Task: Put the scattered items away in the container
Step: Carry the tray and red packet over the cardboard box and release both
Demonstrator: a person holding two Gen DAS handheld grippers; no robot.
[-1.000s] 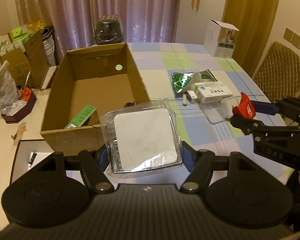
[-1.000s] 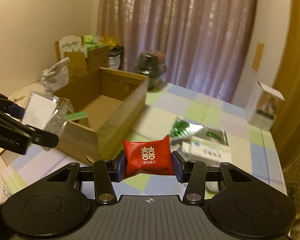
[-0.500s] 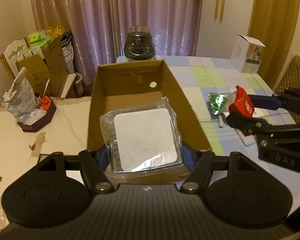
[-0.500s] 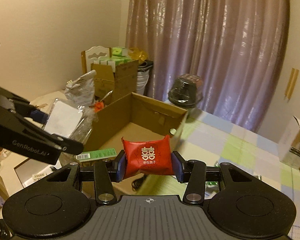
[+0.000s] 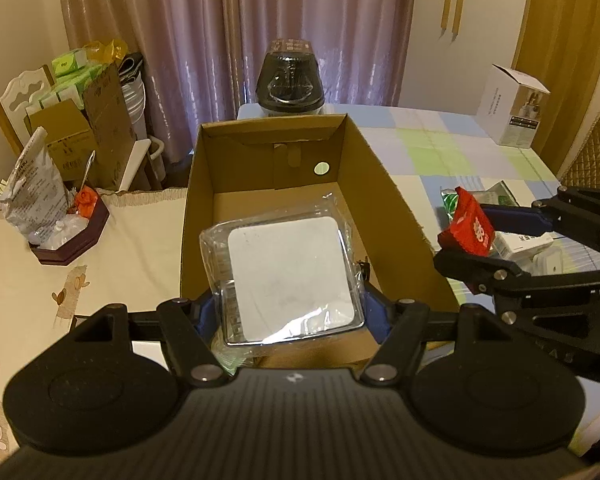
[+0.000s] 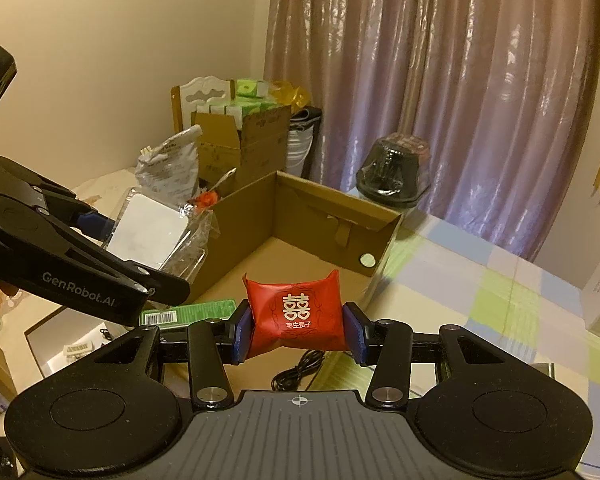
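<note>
the left tool (image 5: pixel 288 312) is closed on a clear plastic packet (image 5: pixel 284 268) with a white square pad inside, the blue pads pressing its two side edges. the packet is roughly square, so no long axis stands out; its flat white face is turned up toward the camera and it reaches forward from the fingers, over the near wall of the cardboard box (image 5: pixel 384 216).

the box is open-topped, its long axis running away from the left camera toward the curtain. in the right wrist view a green carton (image 6: pixel 188 312) with a barcode lies on the box floor near the left tool, and a black cable (image 6: pixel 300 368) shows on the floor under the right tool. the far end of the floor is bare cardboard.

the right tool (image 6: pixel 298 330) is closed on a red packet (image 6: pixel 296 312), gripped at its short ends so its long axis runs across from pad to pad, printed face toward the camera. in the left wrist view the red packet (image 5: pixel 470 226) sits just outside the box's right wall, above the checked desk (image 5: pixel 428 148), where a white box (image 5: pixel 514 108) stands far back.
</note>
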